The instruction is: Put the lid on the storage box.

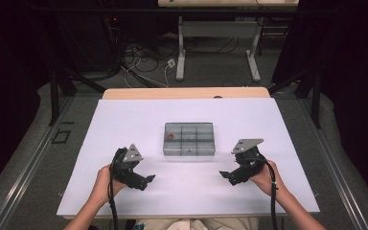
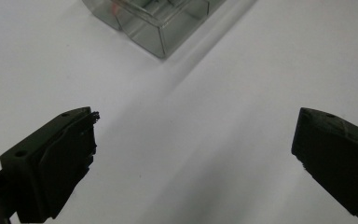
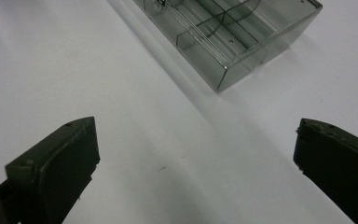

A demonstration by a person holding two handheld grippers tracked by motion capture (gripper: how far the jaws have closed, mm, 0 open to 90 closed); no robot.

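Dark room, cables and a second table's legs on the floor behind; white bench (image 1: 124, 191) up front with one clear compartment box (image 1: 189, 139) at centre. Left gripper (image 1: 149, 179) and right gripper (image 1: 223, 174) hover low over the bench on the near side of the box, one on each flank, both apart from it. Jaws on both are spread wide, nothing between them.

Box lies flat, lid looks shut, long axis running left-right across the bench, long front wall facing the person. Dividers split it into small cells; something small and reddish (image 1: 170, 136) sits in a far-left cell, too small to identify.

Likely step: reach in to the box. To do it well, bring both grippers in level from the two short ends, keep jaws wide until they straddle a wall or the lid edge, then close gently. Clear plastic is slick, so a one-sided push would skid it.
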